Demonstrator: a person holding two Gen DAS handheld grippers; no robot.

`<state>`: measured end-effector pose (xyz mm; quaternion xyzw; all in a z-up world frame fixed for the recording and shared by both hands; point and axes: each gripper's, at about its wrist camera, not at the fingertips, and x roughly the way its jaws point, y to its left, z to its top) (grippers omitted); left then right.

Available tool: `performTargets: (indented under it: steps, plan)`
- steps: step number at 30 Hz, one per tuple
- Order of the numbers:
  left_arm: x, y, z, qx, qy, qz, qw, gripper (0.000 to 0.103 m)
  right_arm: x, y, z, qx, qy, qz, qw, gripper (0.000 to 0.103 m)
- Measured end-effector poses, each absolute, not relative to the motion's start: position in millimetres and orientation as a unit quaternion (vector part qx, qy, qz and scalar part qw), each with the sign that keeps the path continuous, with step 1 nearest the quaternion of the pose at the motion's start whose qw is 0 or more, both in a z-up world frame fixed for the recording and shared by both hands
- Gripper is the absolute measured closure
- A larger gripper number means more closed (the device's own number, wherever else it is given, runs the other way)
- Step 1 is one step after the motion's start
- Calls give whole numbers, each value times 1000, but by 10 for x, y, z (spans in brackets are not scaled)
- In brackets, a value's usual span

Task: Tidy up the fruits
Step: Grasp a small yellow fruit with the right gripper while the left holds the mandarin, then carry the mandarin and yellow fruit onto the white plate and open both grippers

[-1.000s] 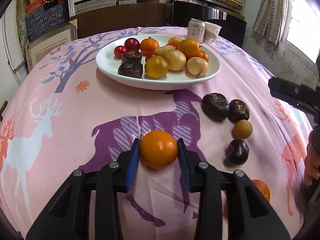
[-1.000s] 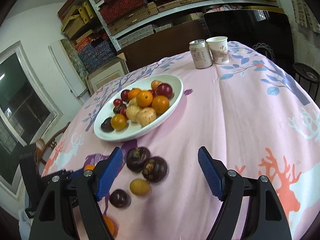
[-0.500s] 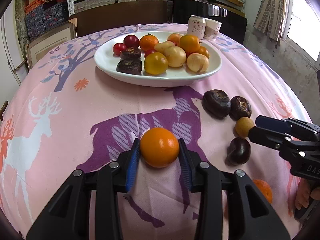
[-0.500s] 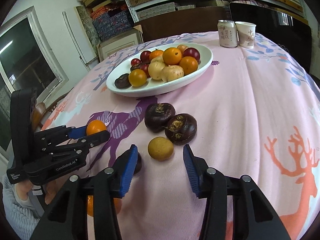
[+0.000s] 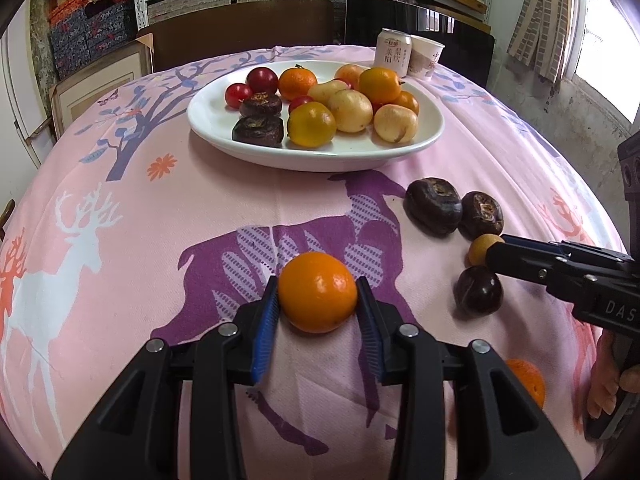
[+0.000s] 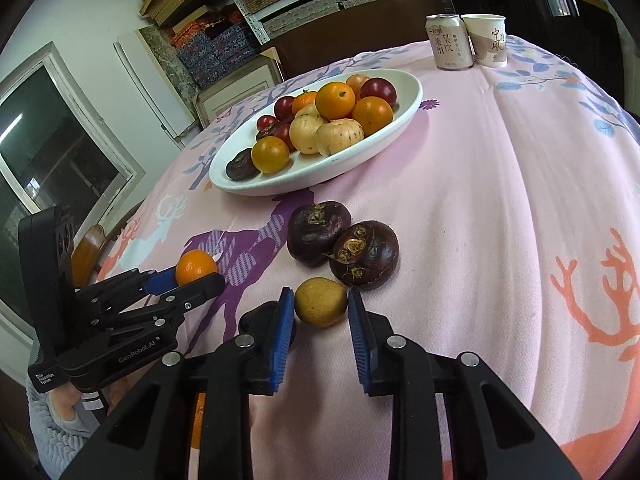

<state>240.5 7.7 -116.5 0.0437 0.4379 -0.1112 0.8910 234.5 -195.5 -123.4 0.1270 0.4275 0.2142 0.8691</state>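
left claw (image 5: 317, 307): pads pressed on both flanks of the orange (image 5: 317, 292), so gripping it; opening just the fruit's width; fruit sat low at the cloth, lifted or resting I couldn't tell.
why held: orange looked like a stray bound for the plate (image 5: 212, 120), which already carried most of the fruit.
plate: far centre of the surface (image 5: 120, 208), heaped with oranges, pale yellow fruit, red ones, dark ones; free space on its near-left side.
loose fruit: two dark water chestnuts (image 6: 344, 242) touched each other just past the right claw; a small dark fruit (image 5: 479, 289) lay near the left pad of that claw; another orange fruit (image 5: 528, 376) sat at the near edge, half hidden.
right claw (image 6: 321, 316): straddled the small yellow fruit (image 6: 320, 302); left pad at or nearly on it, right pad with a sliver of gap; part open, not yet clamped, holding nothing.
why placed: fruit centred between the pads, lined up for a squeeze, likely next for the plate.
risk: the chestnuts sat just beyond the right pad tip, could be nudged.
can (image 6: 448, 42) and paper cup (image 6: 486, 40): far edge, side by side, well apart from the work.
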Motion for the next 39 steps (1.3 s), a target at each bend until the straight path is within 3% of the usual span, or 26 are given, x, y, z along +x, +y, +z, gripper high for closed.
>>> performTargets:
  steps: [18,39]
  plan:
    - [2323,84,-893,52,375,-93,921,67,2277,-2125,-1056,151,383,215,886,75]
    - [3483,-10,-488,68,345,-60,934,67,3326,-1917,-385,119,350,204,907,76]
